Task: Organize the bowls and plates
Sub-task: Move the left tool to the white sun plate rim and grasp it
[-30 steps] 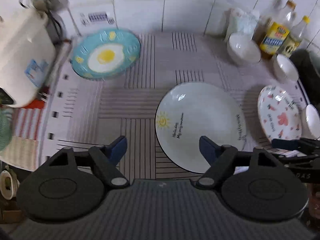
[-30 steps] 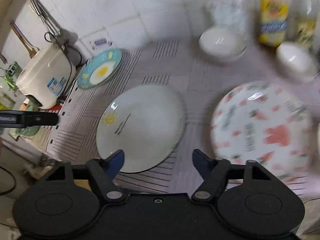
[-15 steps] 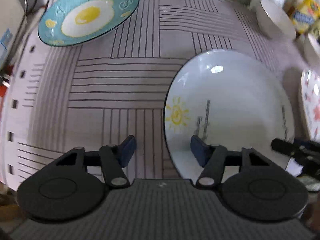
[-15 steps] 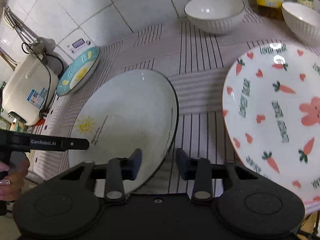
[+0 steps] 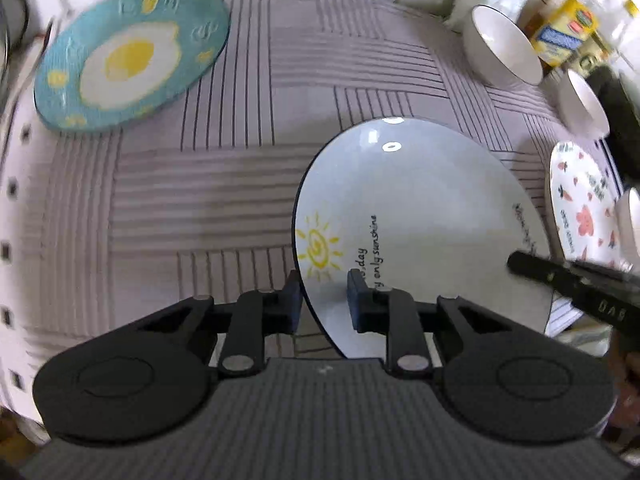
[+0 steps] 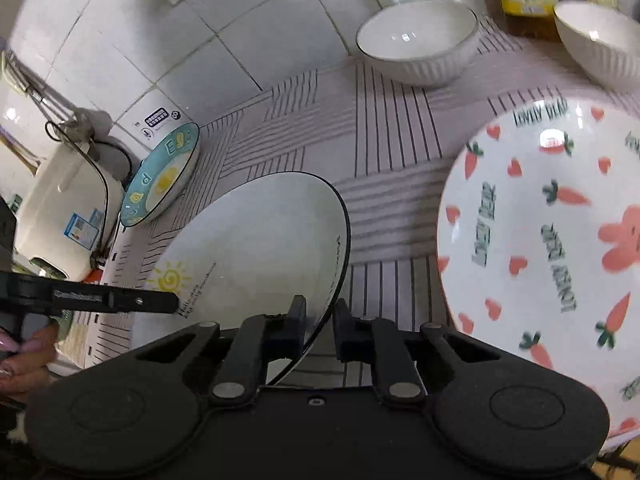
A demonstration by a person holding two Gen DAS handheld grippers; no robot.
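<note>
A white plate with a sun drawing (image 5: 420, 216) (image 6: 256, 240) lies in the middle of the striped mat. My left gripper (image 5: 323, 300) is shut on its left rim, one finger under and one over. My right gripper (image 6: 318, 320) is shut on its right rim the same way. A teal fried-egg plate (image 5: 128, 56) (image 6: 160, 184) lies at the far left. A carrot-and-rabbit plate (image 6: 552, 240) (image 5: 580, 204) lies to the right. Two white ribbed bowls (image 6: 416, 40) (image 6: 600, 44) stand at the back right.
A rice cooker (image 6: 68, 208) stands at the left edge by the tiled wall (image 6: 224, 40). Oil bottles (image 5: 564, 28) stand behind the bowls. Another white bowl's rim (image 5: 632, 224) shows at the far right. The striped mat (image 5: 200, 184) covers the counter.
Both grippers moved in to the sun plate's opposite rims and closed on them. One second ago both were open and away from the plate.
</note>
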